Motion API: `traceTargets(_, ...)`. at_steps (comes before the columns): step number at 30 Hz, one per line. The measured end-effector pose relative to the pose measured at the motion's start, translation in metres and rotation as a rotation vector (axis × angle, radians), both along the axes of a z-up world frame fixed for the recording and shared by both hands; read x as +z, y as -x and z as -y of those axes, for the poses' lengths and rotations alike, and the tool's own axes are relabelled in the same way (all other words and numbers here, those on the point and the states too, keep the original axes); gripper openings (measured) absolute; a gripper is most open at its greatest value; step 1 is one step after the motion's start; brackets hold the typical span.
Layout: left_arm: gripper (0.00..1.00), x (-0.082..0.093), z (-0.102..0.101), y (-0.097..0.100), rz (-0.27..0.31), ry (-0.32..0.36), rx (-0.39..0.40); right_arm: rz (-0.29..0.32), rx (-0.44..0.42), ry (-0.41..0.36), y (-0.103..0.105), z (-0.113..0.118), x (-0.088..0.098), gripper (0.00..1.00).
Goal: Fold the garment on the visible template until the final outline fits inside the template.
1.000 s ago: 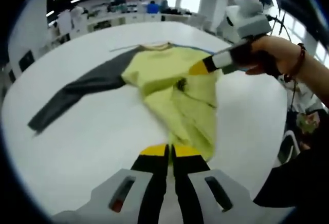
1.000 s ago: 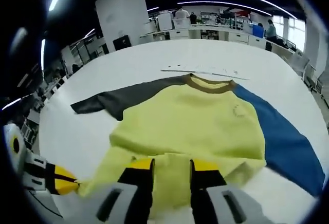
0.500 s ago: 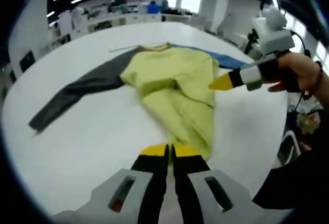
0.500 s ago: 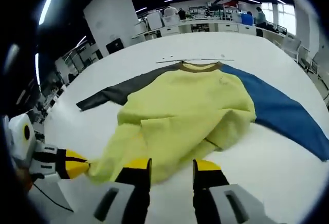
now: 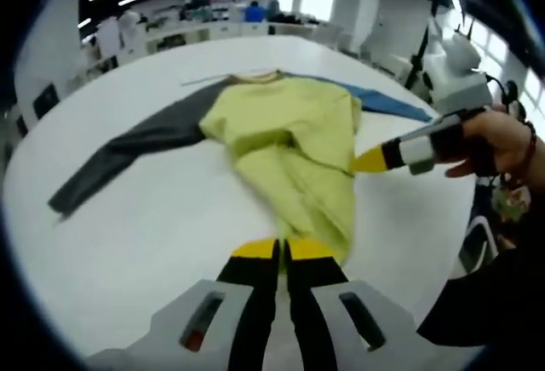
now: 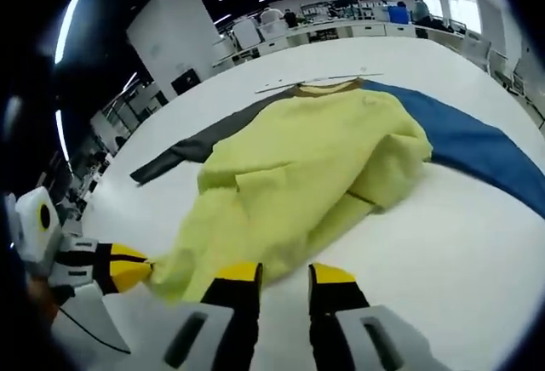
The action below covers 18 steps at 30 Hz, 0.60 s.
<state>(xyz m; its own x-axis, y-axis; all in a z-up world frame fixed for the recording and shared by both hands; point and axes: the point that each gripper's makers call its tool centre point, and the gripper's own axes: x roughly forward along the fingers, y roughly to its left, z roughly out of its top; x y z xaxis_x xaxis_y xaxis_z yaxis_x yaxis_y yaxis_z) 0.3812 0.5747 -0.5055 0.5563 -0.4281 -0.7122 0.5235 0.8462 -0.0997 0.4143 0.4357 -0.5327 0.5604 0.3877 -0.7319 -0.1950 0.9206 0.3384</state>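
**Operator:** Left gripper view first. My left gripper (image 5: 282, 250) sits low in the picture with its yellow-tipped jaws pressed together, right at the near hem of the garment (image 5: 294, 145). Whether any cloth is pinched between them I cannot tell from this view.

**Observer:** And from the other side?

**Operator:** In the right gripper view the left gripper (image 6: 128, 269) comes in at the lower left, its yellow tips touching the near corner of the yellow cloth (image 6: 311, 162). I still cannot tell whether they grip it.

**Observer:** Where does the garment lie?

**Operator:** Spread on the white table (image 5: 145, 218), its yellow body bunched and partly folded over itself. The grey sleeve (image 5: 128, 145) stretches out flat to one side and the blue sleeve (image 6: 473, 145) to the other. The brown collar (image 6: 328, 88) is at the far end, next to a thin line marked on the table (image 6: 319, 81).

**Observer:** Your right gripper?

**Operator:** My right gripper (image 6: 283, 274) has its jaws apart, with bare table between the tips, just short of the cloth's edge. In the left gripper view it (image 5: 368, 161) is held in a hand (image 5: 498, 141), its tip close beside the garment's side edge. In the background stand desks and a white pillar (image 6: 174, 35).
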Motion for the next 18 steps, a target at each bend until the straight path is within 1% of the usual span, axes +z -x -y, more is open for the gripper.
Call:
traceTargets(7, 0.00, 0.0001, -0.0001, 0.0002, -0.001, 0.000, 0.000, -0.003, -0.038, -0.051, -0.0008, -0.0040, -0.0026, 0.07)
traceTargets(11, 0.00, -0.0003, -0.0004, 0.0005, -0.002, 0.000, 0.002, -0.008, -0.060, -0.061, -0.0016, -0.0018, -0.0027, 0.04)
traceTargets(14, 0.00, 0.0002, -0.0005, 0.0010, -0.001, 0.000, 0.003, 0.001, -0.055, -0.056, -0.0008, 0.0014, 0.0006, 0.00)
traceTargets(18, 0.00, 0.0025, -0.0004, 0.0013, 0.003, 0.002, 0.006, 0.007, -0.048, -0.064, 0.0008, 0.0041, 0.0049, 0.00)
